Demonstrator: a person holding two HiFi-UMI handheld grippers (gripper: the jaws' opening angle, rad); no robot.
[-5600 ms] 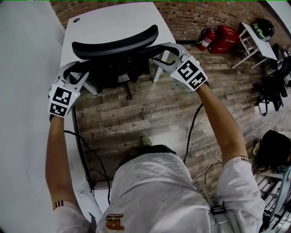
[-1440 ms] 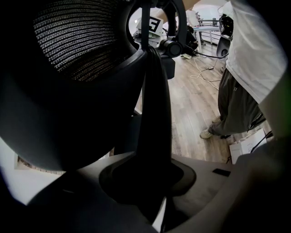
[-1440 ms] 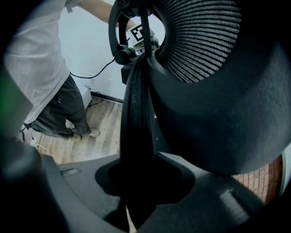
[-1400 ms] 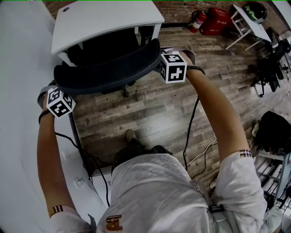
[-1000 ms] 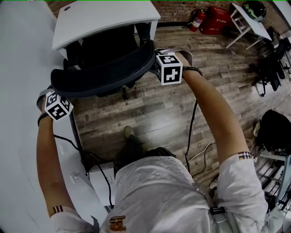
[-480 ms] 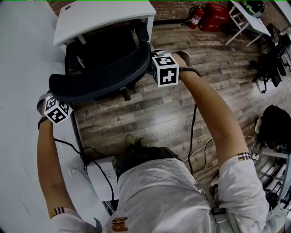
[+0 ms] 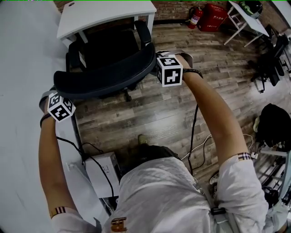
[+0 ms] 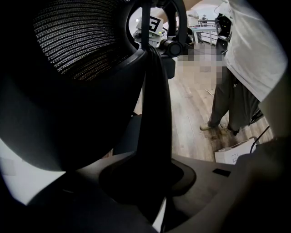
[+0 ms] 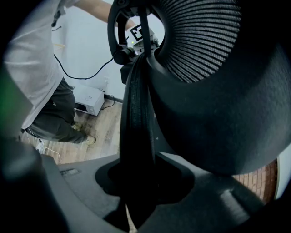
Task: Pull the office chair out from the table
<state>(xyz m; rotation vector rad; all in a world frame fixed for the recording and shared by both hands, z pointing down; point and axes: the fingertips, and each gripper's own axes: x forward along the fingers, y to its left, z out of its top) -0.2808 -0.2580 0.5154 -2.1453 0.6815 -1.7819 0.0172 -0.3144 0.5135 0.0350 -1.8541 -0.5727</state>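
Left gripper (image 8: 151,182) and right gripper (image 9: 141,182) are each clamped on a side edge of the office chair (image 7: 107,68) backrest. The chair stands just in front of the white table (image 7: 104,11).

- The office chair (image 7: 107,75) is out from under the desk (image 7: 104,13): its seat (image 7: 109,48) and both armrests (image 7: 142,32) now show in front of the desk edge, no longer tucked beneath it.
- The left gripper (image 7: 55,94) and right gripper (image 7: 159,61), five seconds ago open beside the backrest (image 7: 91,84), now clamp its left and right rims between their fingers.
- We stand further back from the desk, and a white box (image 7: 102,175) on the floor comes into sight by our left arm.
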